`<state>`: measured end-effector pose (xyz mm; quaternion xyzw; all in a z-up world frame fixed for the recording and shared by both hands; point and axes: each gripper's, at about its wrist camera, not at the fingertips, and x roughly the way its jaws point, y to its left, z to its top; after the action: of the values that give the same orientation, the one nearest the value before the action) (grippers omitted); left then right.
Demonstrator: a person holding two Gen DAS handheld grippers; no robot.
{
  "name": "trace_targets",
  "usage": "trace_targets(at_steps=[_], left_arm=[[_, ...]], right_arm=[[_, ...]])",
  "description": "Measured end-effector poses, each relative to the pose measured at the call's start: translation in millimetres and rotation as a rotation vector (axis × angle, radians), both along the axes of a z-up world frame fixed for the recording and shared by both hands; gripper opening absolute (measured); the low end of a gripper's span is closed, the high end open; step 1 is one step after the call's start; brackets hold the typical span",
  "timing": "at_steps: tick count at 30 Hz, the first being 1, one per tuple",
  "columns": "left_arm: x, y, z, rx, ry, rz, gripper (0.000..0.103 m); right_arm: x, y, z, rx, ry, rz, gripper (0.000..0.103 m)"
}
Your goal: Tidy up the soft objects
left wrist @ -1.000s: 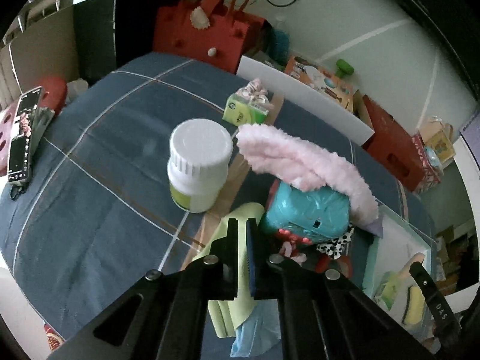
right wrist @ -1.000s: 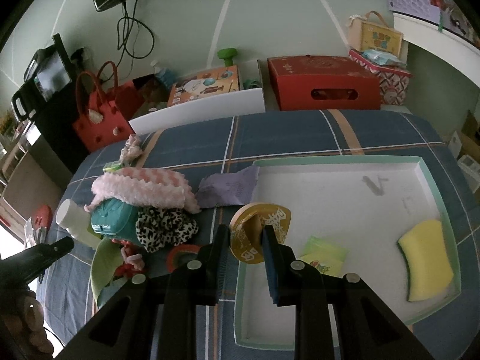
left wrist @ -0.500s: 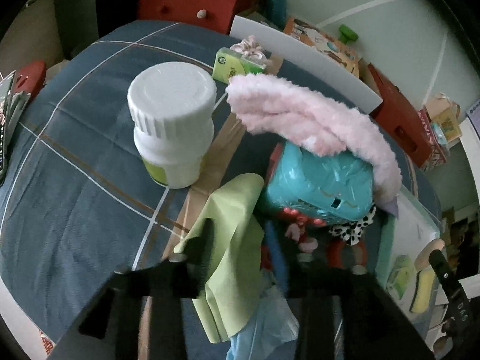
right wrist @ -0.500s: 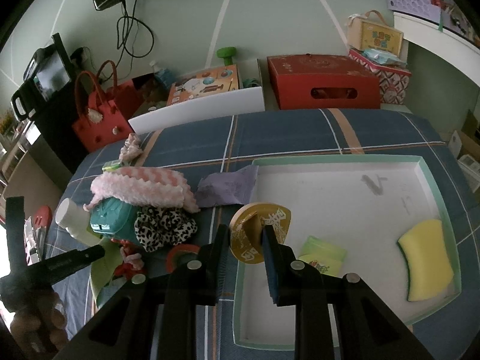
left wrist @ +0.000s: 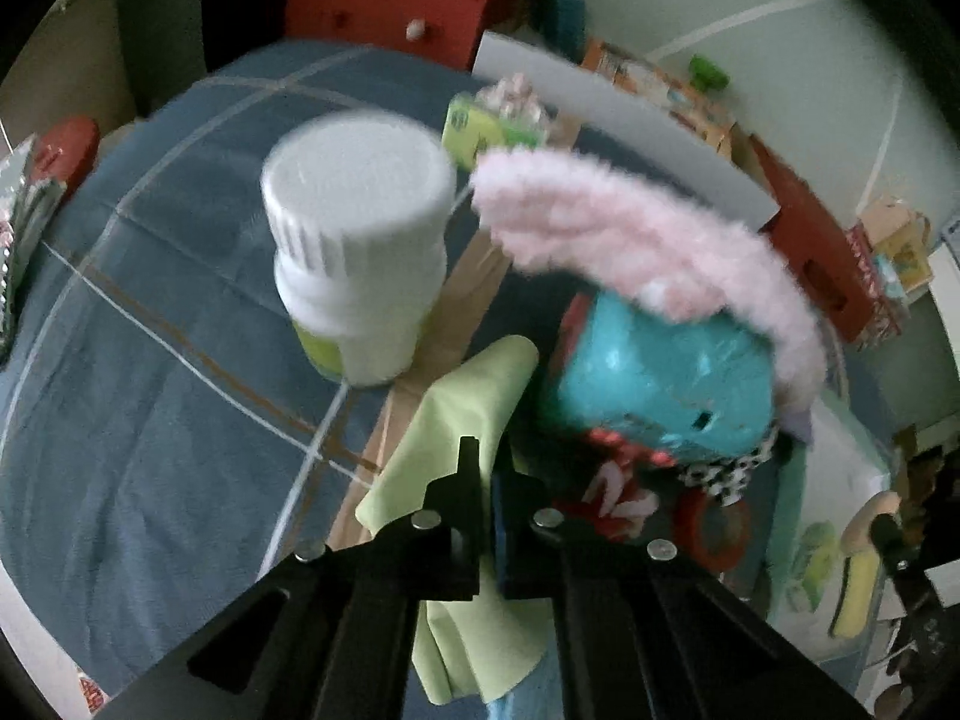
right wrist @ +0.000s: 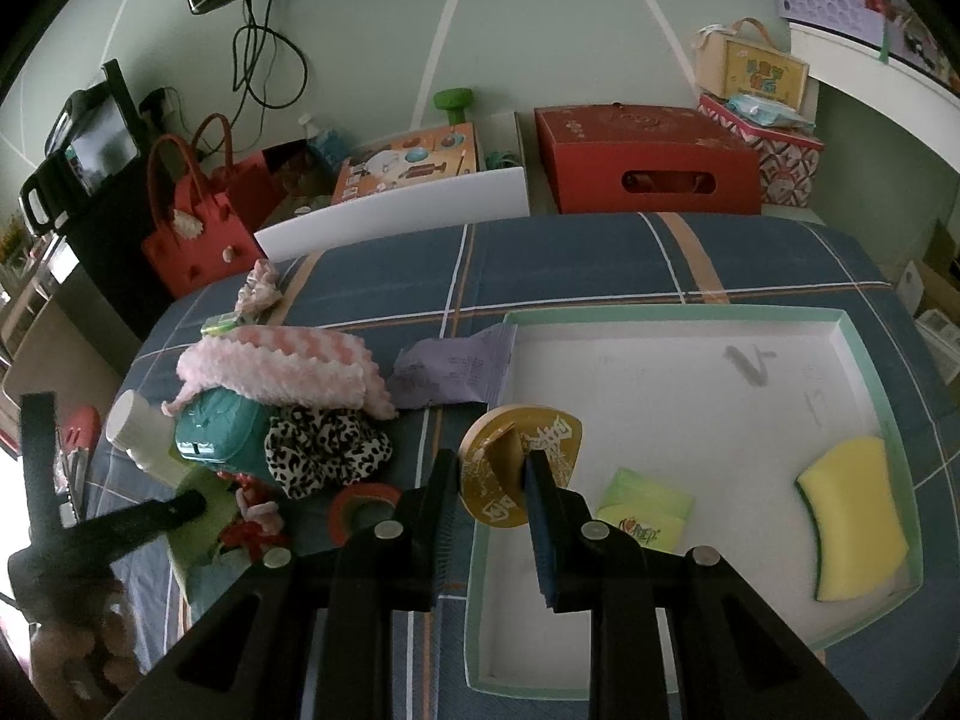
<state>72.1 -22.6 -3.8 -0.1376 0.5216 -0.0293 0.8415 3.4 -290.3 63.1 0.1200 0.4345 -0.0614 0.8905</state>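
My left gripper (left wrist: 487, 468) is shut with nothing between its fingers, low over a light green cloth (left wrist: 462, 414) on the blue plaid bedcover. A fluffy pink cloth (left wrist: 636, 240) lies over a teal toy (left wrist: 660, 384). A leopard-print scrunchie (right wrist: 324, 450) sits beside the toy. My right gripper (right wrist: 489, 474) is shut on a gold disc (right wrist: 516, 462) at the left rim of the white tray (right wrist: 690, 372). The tray holds a yellow sponge (right wrist: 852, 516) and a green packet (right wrist: 648, 510). The left gripper (right wrist: 174, 507) also shows in the right wrist view.
A white bottle (left wrist: 360, 252) stands left of the green cloth. A red tape ring (right wrist: 360, 507), a purple paper (right wrist: 450, 375) and a small green box (left wrist: 480, 126) lie on the bed. Red bags and boxes stand behind the bed (right wrist: 648, 159).
My left gripper moved forward and down over the green cloth, opened about half a second ago, and is shut again now. The right gripper with the gold disc has not moved.
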Motion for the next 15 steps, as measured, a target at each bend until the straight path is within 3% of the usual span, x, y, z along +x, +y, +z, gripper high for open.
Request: trace_targets(at_steps=[15], left_arm=[[-33, 16, 75, -0.052, -0.214, 0.018, 0.002]], right_arm=[[-2, -4, 3, 0.004, -0.012, -0.012, 0.024]])
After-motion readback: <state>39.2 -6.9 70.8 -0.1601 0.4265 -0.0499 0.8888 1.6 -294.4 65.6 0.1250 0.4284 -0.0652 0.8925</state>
